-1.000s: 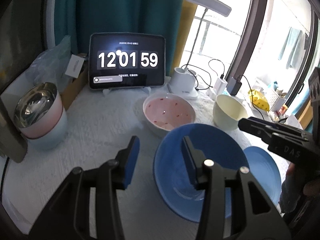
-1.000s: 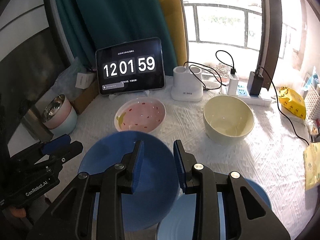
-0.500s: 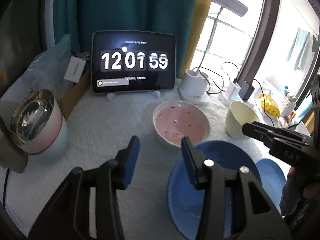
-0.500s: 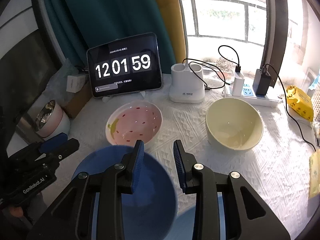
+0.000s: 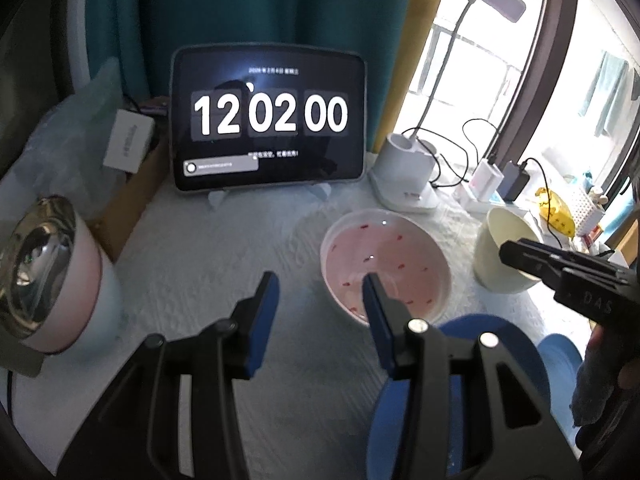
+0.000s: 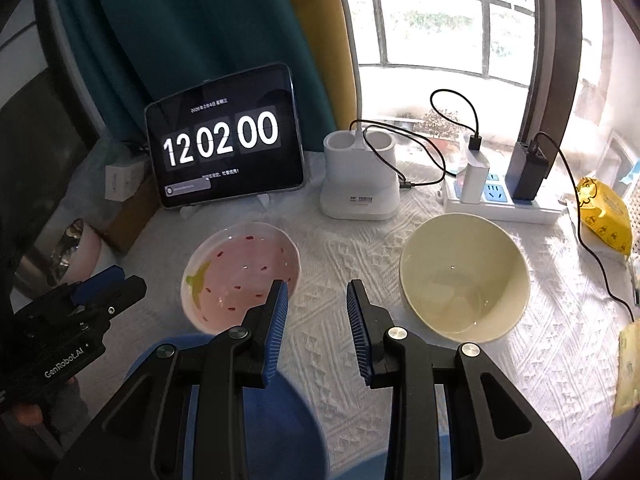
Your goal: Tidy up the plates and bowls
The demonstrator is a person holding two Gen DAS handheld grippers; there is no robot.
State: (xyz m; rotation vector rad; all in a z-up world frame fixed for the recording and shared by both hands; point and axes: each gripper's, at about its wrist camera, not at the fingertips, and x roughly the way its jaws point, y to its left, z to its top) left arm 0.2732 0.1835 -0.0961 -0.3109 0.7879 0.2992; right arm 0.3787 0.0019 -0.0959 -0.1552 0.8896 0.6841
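Two glossy round bowls [image 6: 240, 272] [image 6: 464, 276], textured white cloth [image 6: 352, 248].

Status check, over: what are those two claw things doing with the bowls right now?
Left gripper and right gripper both open, empty, above the cloth. Pink bowl and yellow bowl ahead, untouched; blue bowl beneath. Nothing blocking.

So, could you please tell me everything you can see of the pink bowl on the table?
The pink bowl is shallow and round, with a white outside and rim and a glossy pale pink inside dotted with small red marks, like a strawberry; a yellow-green leaf shape sits at one edge. It looks ceramic. It stands upright and empty on the white textured tablecloth, in front of the clock tablet and beside the cream bowl, apart from it. Nothing else appears to touch it.
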